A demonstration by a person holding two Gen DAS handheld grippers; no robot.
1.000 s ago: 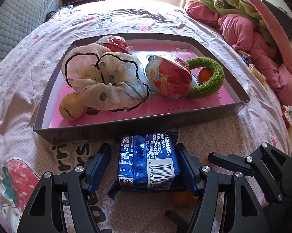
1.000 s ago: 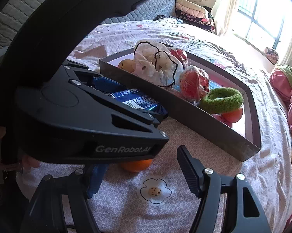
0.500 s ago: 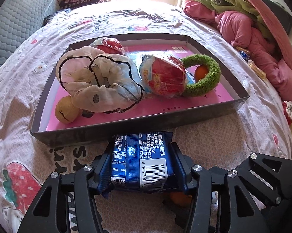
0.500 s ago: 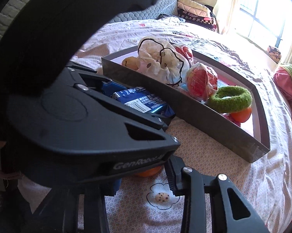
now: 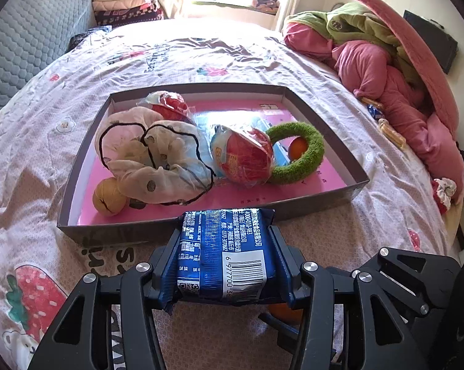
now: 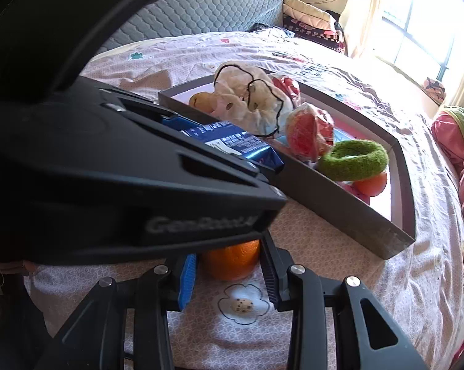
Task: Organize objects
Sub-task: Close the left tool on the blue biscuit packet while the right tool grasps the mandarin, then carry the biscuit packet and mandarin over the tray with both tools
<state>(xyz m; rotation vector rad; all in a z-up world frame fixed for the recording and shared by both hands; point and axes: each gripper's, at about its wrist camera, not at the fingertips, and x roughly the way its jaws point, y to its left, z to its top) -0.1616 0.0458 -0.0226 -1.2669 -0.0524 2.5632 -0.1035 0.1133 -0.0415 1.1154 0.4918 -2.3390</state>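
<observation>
Two grippers are each closed on something just in front of the shallow grey cardboard tray (image 5: 324, 199) on the bed. Between the left gripper (image 5: 224, 265) pads sits a blue foil snack packet (image 5: 228, 252), jaws closing a little more onto its long sides; it looks light and crinkly (the foil may slip or crush if squeezed hard), so a mid-length hold across the width suits it. Pads of the right gripper (image 6: 228, 273) press both sides of a small round orange (image 6: 232, 259) resting on the flowered bedsheet (image 6: 324, 277); it seems firm, smooth and prone to roll, best held across its widest part
</observation>
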